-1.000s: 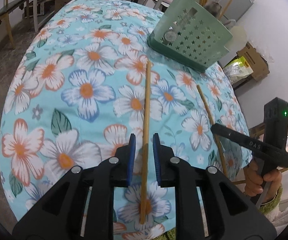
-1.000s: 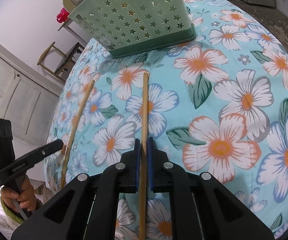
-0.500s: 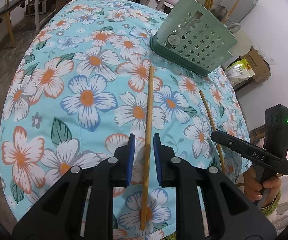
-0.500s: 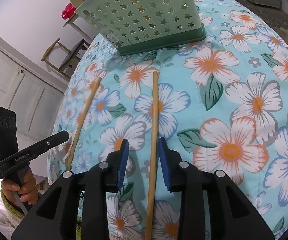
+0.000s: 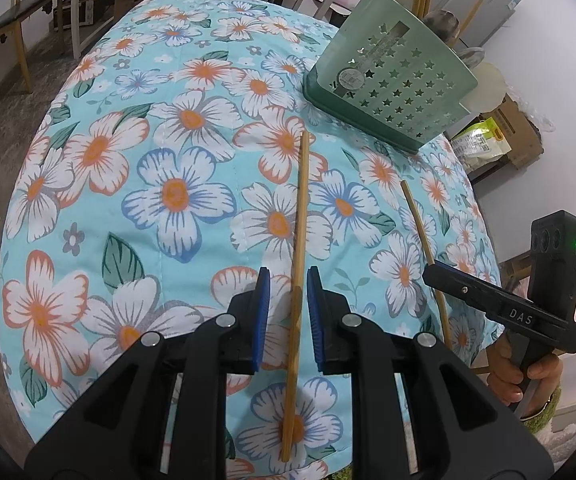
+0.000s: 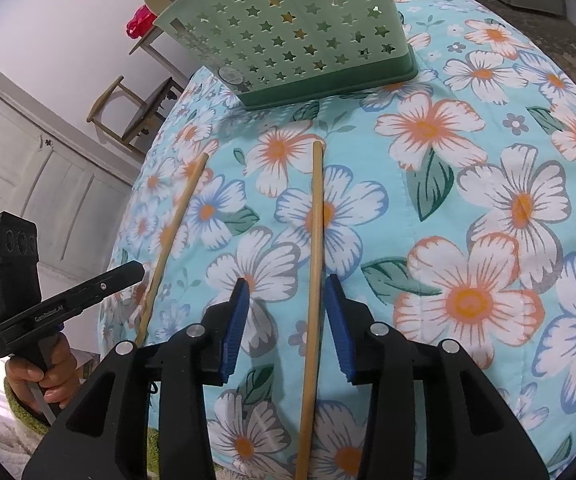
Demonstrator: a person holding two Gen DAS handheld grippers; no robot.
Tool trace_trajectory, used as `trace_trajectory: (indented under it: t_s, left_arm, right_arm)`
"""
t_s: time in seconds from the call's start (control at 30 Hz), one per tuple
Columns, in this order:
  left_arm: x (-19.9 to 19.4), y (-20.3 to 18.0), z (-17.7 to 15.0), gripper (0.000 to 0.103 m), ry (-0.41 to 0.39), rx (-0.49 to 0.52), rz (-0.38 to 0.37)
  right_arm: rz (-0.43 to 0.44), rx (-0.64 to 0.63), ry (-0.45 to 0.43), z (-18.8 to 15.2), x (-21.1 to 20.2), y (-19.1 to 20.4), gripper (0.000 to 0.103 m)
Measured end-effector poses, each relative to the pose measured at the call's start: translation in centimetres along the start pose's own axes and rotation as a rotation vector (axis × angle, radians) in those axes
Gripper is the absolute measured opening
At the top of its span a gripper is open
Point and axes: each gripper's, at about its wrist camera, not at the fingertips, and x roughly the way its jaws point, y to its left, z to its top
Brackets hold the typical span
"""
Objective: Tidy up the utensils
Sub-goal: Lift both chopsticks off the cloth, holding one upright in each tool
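Two bamboo chopsticks lie on the floral tablecloth. In the left wrist view one chopstick (image 5: pixel 298 236) runs between the open blue pads of my left gripper (image 5: pixel 286 280); the other chopstick (image 5: pixel 424 248) lies to its right, by my right gripper (image 5: pixel 464 290). In the right wrist view a chopstick (image 6: pixel 315 248) lies between the wide-open pads of my right gripper (image 6: pixel 285 292), untouched; the second chopstick (image 6: pixel 171 236) lies to the left, near my left gripper (image 6: pixel 127 272). The green star-holed utensil basket (image 5: pixel 388 80) (image 6: pixel 288 36) stands beyond the chopstick tips, with utensils in it.
The table with the floral cloth (image 5: pixel 167 160) drops off at its near edge under both grippers. Chairs (image 5: pixel 15 28) and boxes (image 5: pixel 516 140) stand on the floor around it. A wooden chair (image 6: pixel 135 108) stands by the white wall.
My right gripper has opened from shut on its chopstick to wide open and let it lie on the cloth. Both grippers have pulled back slightly. The left gripper stays open.
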Motion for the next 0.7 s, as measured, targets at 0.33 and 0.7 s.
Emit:
trace_trajectory:
  t_s: [0.33,0.7]
  left_arm:
    - [0.0,0.1,0.3,0.017,-0.001,0.002,-0.003]
    - [1.8,-2.7,3.1,0.030,0.002,0.151,0.045]
  right_arm:
    - [0.008,-0.008,0.010,0.2,0.2,0.3,0.046]
    - [-0.064,-0.078,-0.033,2.7,-0.4,0.2,0.046]
